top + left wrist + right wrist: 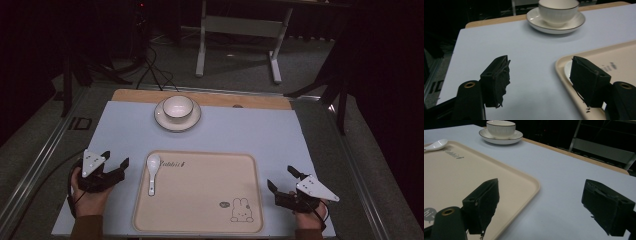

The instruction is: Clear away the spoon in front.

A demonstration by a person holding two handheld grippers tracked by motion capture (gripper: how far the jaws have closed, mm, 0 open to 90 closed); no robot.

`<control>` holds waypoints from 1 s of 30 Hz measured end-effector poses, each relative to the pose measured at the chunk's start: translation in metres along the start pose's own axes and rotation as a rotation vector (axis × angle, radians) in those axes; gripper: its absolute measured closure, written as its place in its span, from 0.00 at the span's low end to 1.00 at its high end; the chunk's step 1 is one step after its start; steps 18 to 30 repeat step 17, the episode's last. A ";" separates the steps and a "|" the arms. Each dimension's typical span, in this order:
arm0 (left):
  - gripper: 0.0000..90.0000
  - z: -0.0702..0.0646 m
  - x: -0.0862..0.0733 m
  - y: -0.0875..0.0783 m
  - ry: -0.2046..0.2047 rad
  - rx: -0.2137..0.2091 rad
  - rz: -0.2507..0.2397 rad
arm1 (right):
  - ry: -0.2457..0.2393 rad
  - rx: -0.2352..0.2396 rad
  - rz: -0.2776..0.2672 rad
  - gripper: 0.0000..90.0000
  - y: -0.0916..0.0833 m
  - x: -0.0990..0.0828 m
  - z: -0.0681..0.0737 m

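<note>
white spoon on beige tray with rabbit print; white dark-rimmed bowl, saucer; pale blue mat.

My left tool stands with its jaws wide apart and nothing between them, only bare table. The jaw at four o'clock hangs over the near corner of the cream tray, hiding part of the white spoon. At one o'clock, a white bowl sits on its saucer.
</note>
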State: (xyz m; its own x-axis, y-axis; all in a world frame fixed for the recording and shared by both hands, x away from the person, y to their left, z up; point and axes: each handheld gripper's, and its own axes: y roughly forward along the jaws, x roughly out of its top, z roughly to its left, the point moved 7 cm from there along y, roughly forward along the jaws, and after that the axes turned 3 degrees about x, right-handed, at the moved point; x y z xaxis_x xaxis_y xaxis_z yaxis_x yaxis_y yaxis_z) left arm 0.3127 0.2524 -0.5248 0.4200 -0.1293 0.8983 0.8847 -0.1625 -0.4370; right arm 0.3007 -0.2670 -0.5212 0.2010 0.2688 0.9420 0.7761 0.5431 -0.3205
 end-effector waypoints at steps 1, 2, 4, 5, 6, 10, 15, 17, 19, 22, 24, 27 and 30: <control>0.34 0.003 -0.001 0.002 -0.003 0.005 0.005 | -0.001 -0.001 0.001 0.16 0.000 0.000 0.000; 0.34 0.005 -0.003 0.003 -0.002 0.011 0.011 | 0.001 -0.001 0.000 0.16 0.000 0.000 -0.001; 0.34 0.009 -0.004 0.005 -0.007 0.018 0.013 | 0.007 -0.004 -0.002 0.16 0.000 0.000 -0.003; 0.34 0.011 -0.005 0.005 -0.008 0.021 0.013 | 0.012 -0.006 -0.001 0.16 -0.001 -0.001 -0.004; 0.34 0.013 -0.006 0.006 -0.014 0.026 0.015 | 0.015 -0.007 -0.001 0.16 -0.001 -0.001 -0.005; 0.34 0.017 -0.007 0.006 -0.025 0.038 0.012 | 0.024 -0.018 -0.008 0.16 -0.002 -0.001 -0.010; 0.34 0.017 -0.007 0.008 -0.015 0.042 0.016 | 0.030 -0.023 -0.005 0.16 -0.003 -0.002 -0.012; 0.34 0.019 -0.009 0.010 -0.013 0.049 0.024 | 0.033 -0.023 -0.003 0.16 -0.002 -0.003 -0.014; 0.34 0.019 -0.009 0.010 -0.013 0.049 0.024 | 0.033 -0.023 -0.003 0.16 -0.002 -0.003 -0.014; 0.34 0.019 -0.009 0.010 -0.013 0.049 0.024 | 0.033 -0.023 -0.003 0.16 -0.002 -0.003 -0.014; 0.34 0.019 -0.009 0.010 -0.013 0.049 0.024 | 0.033 -0.023 -0.003 0.16 -0.002 -0.003 -0.014; 0.34 0.019 -0.009 0.010 -0.013 0.049 0.024 | 0.033 -0.023 -0.003 0.16 -0.002 -0.003 -0.014; 0.34 0.019 -0.009 0.010 -0.013 0.049 0.024 | 0.033 -0.023 -0.003 0.16 -0.002 -0.003 -0.014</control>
